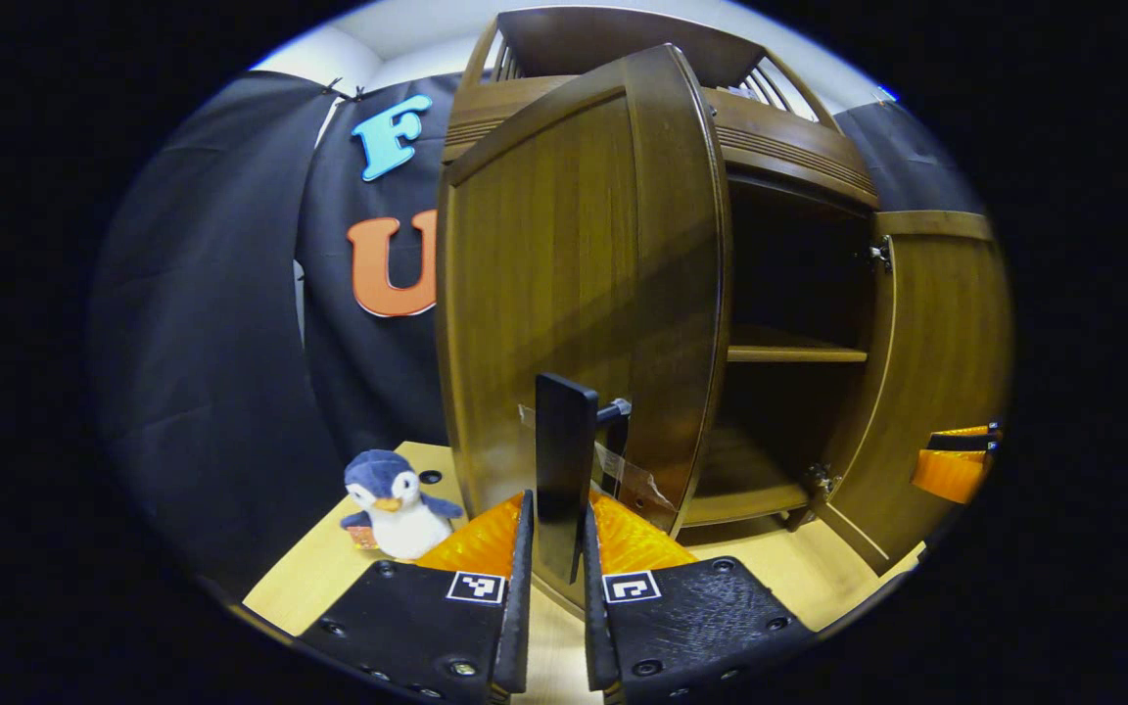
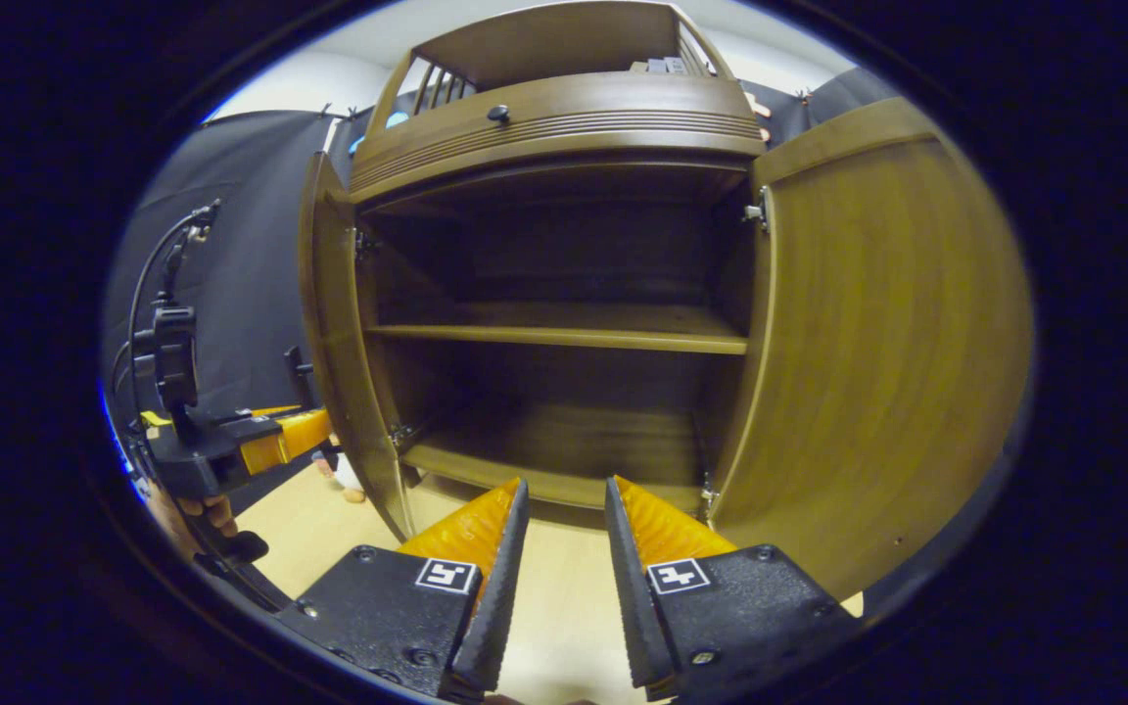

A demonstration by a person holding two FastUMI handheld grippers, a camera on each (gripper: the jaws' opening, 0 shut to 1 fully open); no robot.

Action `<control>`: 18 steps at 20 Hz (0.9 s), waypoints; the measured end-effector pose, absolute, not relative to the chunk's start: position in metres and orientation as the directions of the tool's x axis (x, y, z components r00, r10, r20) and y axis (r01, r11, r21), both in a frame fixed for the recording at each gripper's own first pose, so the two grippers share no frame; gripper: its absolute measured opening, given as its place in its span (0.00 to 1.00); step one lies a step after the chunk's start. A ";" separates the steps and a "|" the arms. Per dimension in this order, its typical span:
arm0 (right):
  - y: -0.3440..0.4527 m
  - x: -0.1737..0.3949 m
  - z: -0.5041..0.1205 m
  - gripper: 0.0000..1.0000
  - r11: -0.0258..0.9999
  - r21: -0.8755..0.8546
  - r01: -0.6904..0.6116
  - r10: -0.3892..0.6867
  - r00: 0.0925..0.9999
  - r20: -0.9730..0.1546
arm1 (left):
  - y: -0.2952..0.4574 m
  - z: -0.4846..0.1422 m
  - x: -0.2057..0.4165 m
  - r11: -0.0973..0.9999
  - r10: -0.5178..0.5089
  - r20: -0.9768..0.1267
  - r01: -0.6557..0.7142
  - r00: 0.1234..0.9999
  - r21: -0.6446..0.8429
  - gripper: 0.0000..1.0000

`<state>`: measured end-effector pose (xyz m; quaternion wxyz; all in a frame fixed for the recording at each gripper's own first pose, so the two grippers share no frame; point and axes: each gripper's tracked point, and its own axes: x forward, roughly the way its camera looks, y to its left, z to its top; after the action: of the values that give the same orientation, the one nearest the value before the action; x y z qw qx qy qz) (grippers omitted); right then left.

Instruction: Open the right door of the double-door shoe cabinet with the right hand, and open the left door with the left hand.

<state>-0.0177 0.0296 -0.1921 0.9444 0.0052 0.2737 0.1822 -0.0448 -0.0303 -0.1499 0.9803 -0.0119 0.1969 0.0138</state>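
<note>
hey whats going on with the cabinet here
A person is opening a wooden double-door shoe cabinet with a handheld gripper in each hand. The left gripper is clamped on the black handle of the left door, which is swung wide. The right door also stands open, and the right gripper hangs open in front of the shelves, holding nothing. A plush penguin sits on the floor beside the cabinet.

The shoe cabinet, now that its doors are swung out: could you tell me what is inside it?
Inside the shoe cabinet there is one shelf and a bottom board, both bare where visible. The back corners are too dark to judge.
</note>
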 end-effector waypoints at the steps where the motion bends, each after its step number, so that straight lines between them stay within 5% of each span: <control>1: 0.033 -0.019 -0.191 0.52 0.931 0.111 -0.348 0.353 0.783 -0.512 | -0.024 -0.150 -0.049 0.999 0.043 -0.388 -0.049 0.920 -0.006 0.22; 9: 0.051 -0.014 -0.190 0.63 0.926 0.107 -0.362 0.364 0.783 -0.504 | 0.009 -0.137 -0.068 0.994 0.102 -0.371 -0.112 0.923 -0.005 0.22; 17: 0.069 -0.014 -0.183 0.62 0.923 0.105 -0.371 0.373 0.786 -0.494 | 0.066 -0.130 -0.077 0.984 0.166 -0.362 -0.180 0.917 -0.006 0.20; 18: 0.070 -0.013 -0.181 0.63 0.925 0.100 -0.368 0.367 0.789 -0.492 | 0.064 -0.133 -0.076 0.983 0.161 -0.367 -0.184 0.916 -0.027 0.27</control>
<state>-0.0133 0.0696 -0.1813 0.9459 -0.0006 0.2599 0.1942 -0.0763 0.0640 -0.1333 0.9784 -0.0306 0.1847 0.0882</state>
